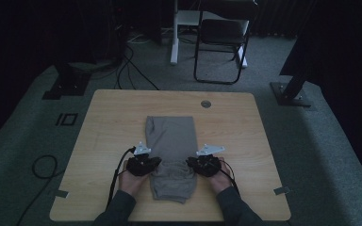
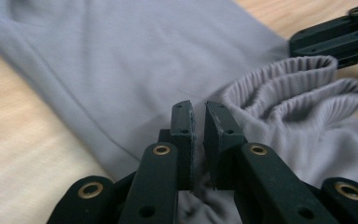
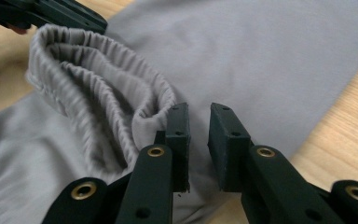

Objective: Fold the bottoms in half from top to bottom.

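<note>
A grey garment (image 1: pixel 172 155) with a ribbed elastic waistband (image 2: pixel 303 88) lies lengthwise on the wooden table (image 1: pixel 108 122). Its near part is bunched, and the waistband stands up in a loose fold (image 3: pixel 98 70). My left gripper (image 1: pixel 147 164) rests at the garment's left edge; in its own view (image 2: pixel 199 122) only a thin slit shows between the jaws, with no cloth clearly in it. At the right edge my right gripper (image 1: pixel 199 165) has its jaws a little apart (image 3: pixel 198 125), and the waistband's end touches the outside of one jaw.
The table has a round cable port (image 1: pixel 206 103) near its far edge. A black folding chair (image 1: pixel 221 42) and cables (image 1: pixel 127 66) are on the carpet beyond. Bare wood lies to both sides of the garment.
</note>
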The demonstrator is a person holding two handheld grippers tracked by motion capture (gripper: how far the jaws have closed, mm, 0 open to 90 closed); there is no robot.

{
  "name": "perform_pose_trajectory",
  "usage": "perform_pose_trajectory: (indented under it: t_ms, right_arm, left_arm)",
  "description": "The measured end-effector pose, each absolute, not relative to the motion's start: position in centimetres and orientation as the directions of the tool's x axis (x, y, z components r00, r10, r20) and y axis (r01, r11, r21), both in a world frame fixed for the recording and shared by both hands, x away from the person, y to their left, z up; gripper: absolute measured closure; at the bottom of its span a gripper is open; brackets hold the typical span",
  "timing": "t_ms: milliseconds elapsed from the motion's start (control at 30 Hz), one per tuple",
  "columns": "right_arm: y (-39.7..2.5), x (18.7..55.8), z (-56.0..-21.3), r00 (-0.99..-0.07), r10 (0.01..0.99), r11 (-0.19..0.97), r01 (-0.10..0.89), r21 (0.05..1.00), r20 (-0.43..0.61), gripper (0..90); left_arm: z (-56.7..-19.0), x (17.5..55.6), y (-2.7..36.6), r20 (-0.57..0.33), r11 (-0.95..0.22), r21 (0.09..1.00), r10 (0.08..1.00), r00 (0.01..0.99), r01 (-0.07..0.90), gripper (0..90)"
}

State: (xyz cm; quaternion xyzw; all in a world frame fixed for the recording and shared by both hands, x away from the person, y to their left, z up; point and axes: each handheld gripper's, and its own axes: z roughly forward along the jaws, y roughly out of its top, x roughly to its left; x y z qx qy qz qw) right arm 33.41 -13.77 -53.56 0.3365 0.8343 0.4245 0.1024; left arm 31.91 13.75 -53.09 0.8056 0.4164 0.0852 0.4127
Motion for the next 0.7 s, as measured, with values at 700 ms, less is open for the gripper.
perform_pose_trajectory:
  t_ms: [700]
  right_arm:
    - [-12.0, 31.5, -53.3, -0.800, 0.599, 0.493, 0.396, 0.775, 0.028, 63.3]
  left_arm:
    - [-53.3, 30.7, 13.8, -0.108, -0.382, 0.731, 0.753, 0.649, 0.565, 69.6]
